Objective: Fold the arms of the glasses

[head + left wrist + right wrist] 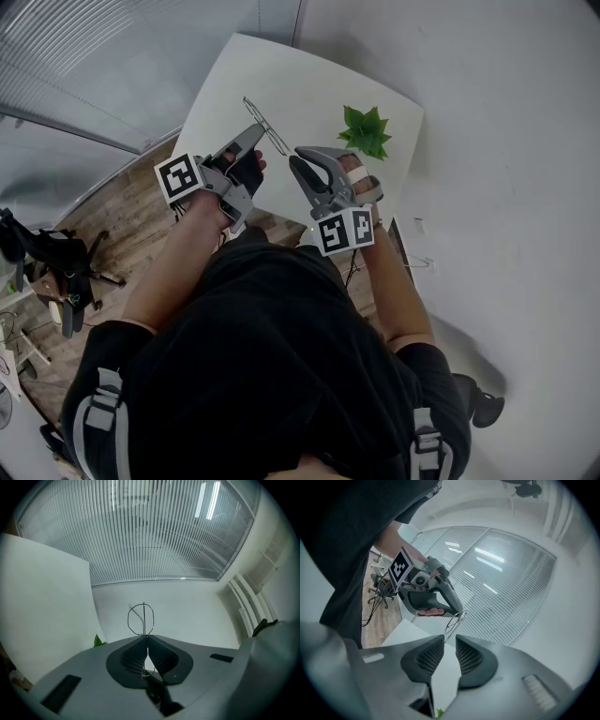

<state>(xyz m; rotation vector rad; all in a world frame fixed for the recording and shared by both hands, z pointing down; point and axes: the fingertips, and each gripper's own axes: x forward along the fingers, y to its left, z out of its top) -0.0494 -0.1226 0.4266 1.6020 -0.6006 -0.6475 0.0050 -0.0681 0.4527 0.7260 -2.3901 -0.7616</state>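
Observation:
Thin wire-rimmed glasses (265, 124) hang in the air above the white table (309, 80). My left gripper (257, 132) is shut on them. In the left gripper view a round lens rim (143, 619) sticks out past the closed jaw tips (147, 637), and a thin wire runs back between the pads. My right gripper (296, 159) is just right of the glasses, a short gap away. Its jaws (450, 639) stand open with nothing between them. The right gripper view looks at the left gripper (460, 613) and the glasses (456, 620) at its tip.
A green leafy plant (366, 131) lies on the table's right side, past the right gripper. The table's near edge is under both hands. An office chair (56, 267) and wooden floor are at the left. Window blinds (150, 531) fill the background.

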